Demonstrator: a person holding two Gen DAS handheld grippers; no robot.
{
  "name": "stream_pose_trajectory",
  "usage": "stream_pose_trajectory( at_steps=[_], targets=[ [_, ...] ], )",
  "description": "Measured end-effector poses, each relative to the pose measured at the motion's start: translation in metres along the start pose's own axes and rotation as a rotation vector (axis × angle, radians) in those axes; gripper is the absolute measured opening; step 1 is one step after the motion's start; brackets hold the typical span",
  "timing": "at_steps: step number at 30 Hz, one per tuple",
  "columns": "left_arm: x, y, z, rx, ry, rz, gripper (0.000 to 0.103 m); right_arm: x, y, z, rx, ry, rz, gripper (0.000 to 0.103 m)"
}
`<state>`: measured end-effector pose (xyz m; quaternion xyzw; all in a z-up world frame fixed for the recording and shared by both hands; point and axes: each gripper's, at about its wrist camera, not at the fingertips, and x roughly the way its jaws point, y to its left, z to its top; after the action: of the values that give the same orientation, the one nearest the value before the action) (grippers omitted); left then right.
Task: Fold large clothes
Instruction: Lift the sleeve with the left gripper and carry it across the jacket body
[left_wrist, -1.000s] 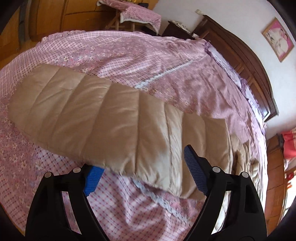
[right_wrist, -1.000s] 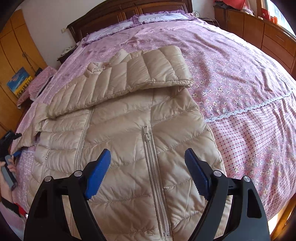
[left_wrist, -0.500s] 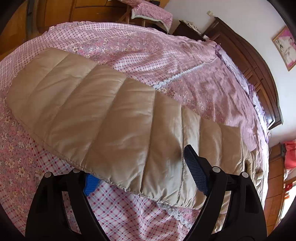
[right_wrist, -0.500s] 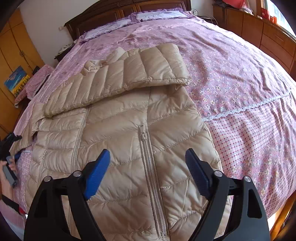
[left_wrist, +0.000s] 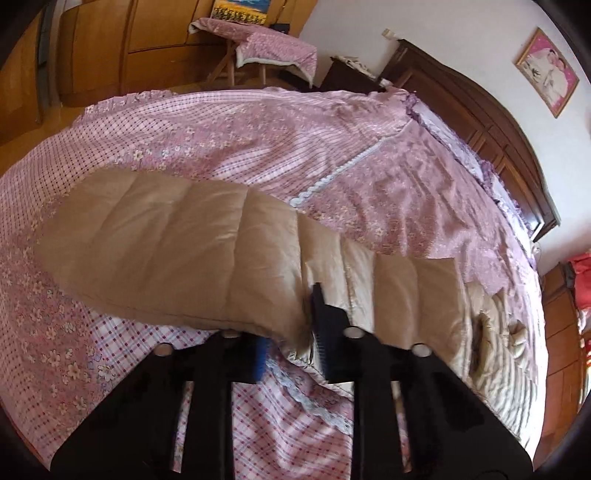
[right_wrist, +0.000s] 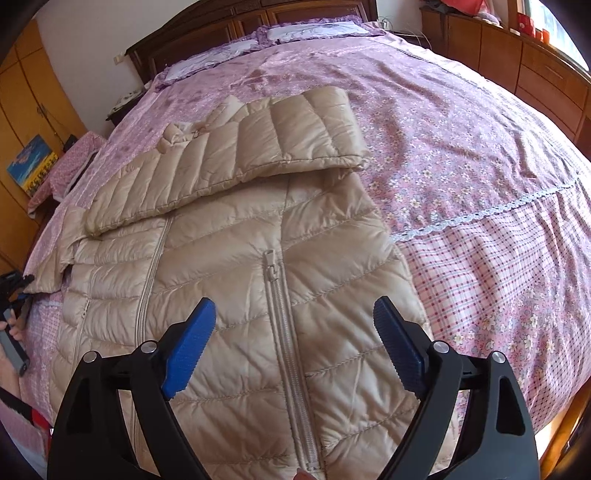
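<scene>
A beige quilted down jacket (right_wrist: 229, 280) lies zipped, front up, on the pink floral bed (right_wrist: 480, 129). One sleeve (right_wrist: 258, 155) is folded across its chest. The other sleeve (left_wrist: 166, 251) stretches out over the bedspread in the left wrist view. My left gripper (left_wrist: 291, 328) is at that sleeve's near edge. Its jaws are closing, and the fabric is pinched between the blue pads. My right gripper (right_wrist: 291, 317) hovers open above the jacket's lower body, the zipper (right_wrist: 284, 325) running between its fingers without touching them.
A dark wooden headboard (left_wrist: 498, 122) and pillows (right_wrist: 295, 33) sit at the bed's far end. Wooden cabinets (right_wrist: 535, 74) line one side. A wardrobe (left_wrist: 110, 48) and a cloth-covered stool (left_wrist: 266, 48) stand on the other. A person's hand (right_wrist: 13, 332) shows at the left edge.
The left jaws have gone from wide apart to nearly together on the sleeve's near edge, which now bunches up between them. The right gripper has hardly moved.
</scene>
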<state>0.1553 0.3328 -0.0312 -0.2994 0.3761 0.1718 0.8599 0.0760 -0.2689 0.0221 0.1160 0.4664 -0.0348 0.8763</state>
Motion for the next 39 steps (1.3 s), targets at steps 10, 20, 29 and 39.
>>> stream_pose_trajectory(
  at_steps=[10, 20, 29, 39],
  targets=[
    [-0.05, -0.036, -0.005, 0.086, -0.074, -0.103, 0.008, -0.005, -0.013, -0.001, 0.03, -0.016, 0.02, 0.085],
    [-0.099, -0.086, -0.008, 0.17, -0.132, -0.19, 0.007, -0.016, -0.012, -0.002, -0.03, -0.066, -0.018, 0.085],
    [-0.133, -0.147, -0.029, 0.293, -0.152, -0.305, 0.007, -0.02, -0.018, -0.003, -0.026, -0.072, 0.018, 0.087],
    [-0.137, -0.204, -0.06, 0.376, -0.091, -0.402, 0.007, -0.026, -0.037, -0.003, 0.018, -0.082, 0.04, 0.087]
  ],
)
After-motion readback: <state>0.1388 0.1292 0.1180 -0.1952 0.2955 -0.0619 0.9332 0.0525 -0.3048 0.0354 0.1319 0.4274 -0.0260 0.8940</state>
